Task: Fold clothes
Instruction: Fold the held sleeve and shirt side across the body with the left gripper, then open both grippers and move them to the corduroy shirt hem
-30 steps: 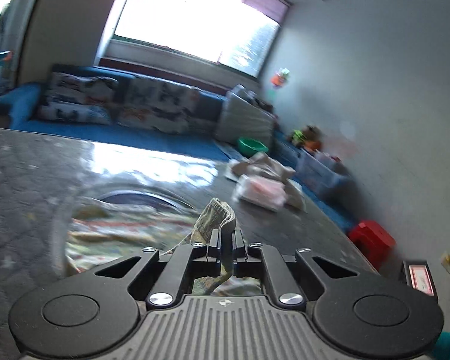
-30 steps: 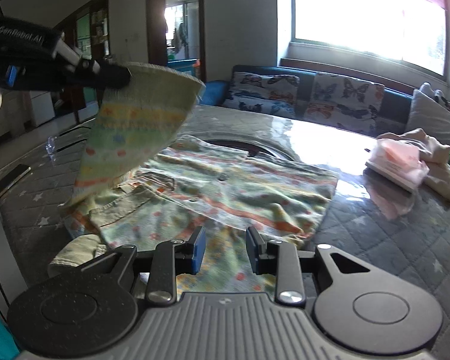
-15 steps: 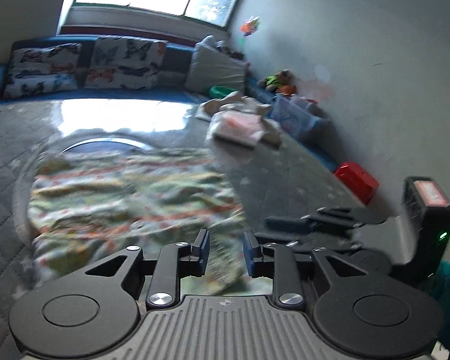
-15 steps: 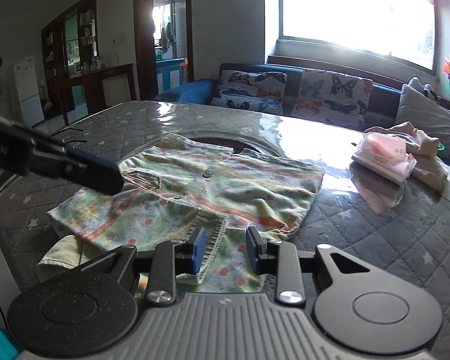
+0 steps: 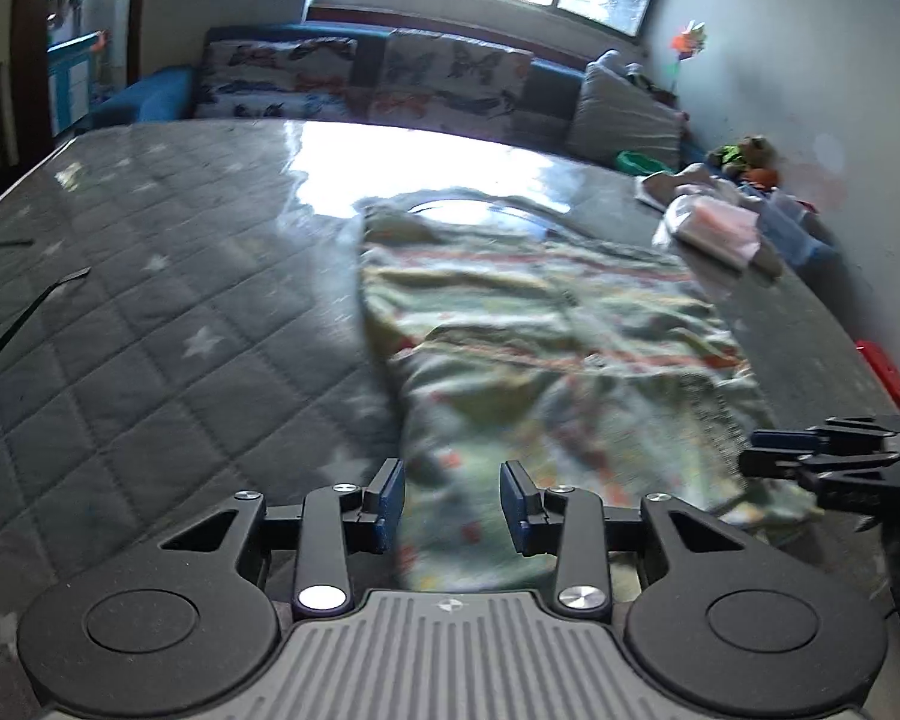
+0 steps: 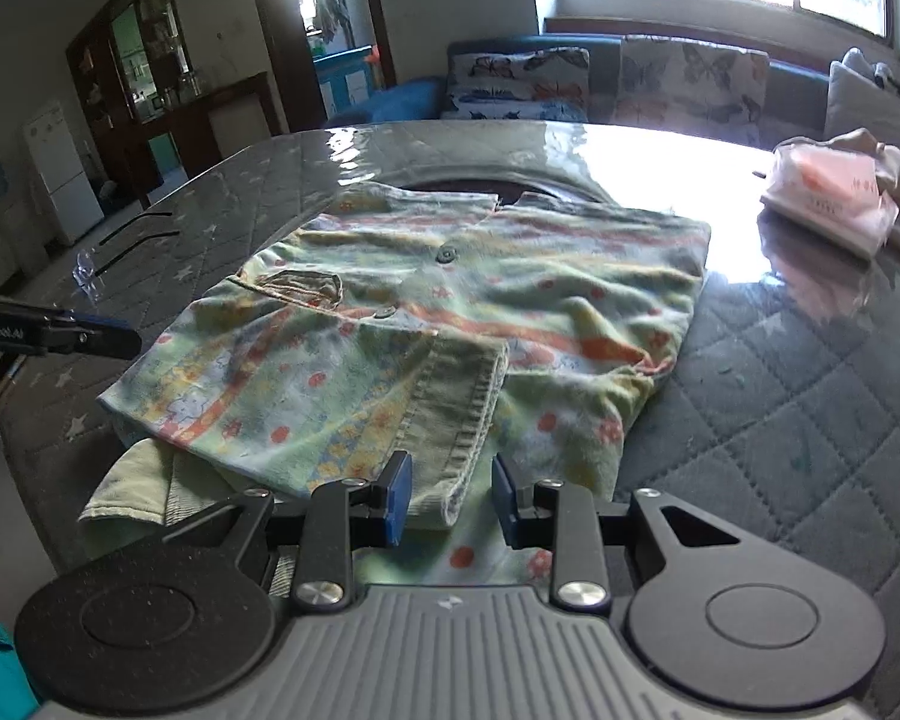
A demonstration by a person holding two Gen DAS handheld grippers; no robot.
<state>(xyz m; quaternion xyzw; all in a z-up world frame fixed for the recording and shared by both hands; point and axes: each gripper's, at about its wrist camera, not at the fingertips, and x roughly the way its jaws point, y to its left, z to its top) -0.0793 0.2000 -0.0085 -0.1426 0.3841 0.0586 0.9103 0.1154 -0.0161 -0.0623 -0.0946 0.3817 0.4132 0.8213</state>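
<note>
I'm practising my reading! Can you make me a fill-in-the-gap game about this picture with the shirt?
1. The colourful shirt lies on a grey quilted ____.
2. The cushions on the blue sofa have ____ printed on them.
3. The shirt sleeve is folded ____ the shirt front.
4. The right gripper has its jaws ____.

Missing words: table; butterflies; over; open

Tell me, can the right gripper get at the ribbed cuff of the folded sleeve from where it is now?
Probably yes. The right gripper stands open with the ribbed cuff just ahead of its fingertips, on top of the shirt. Nothing covers it, and the left gripper is off to the side.
</note>
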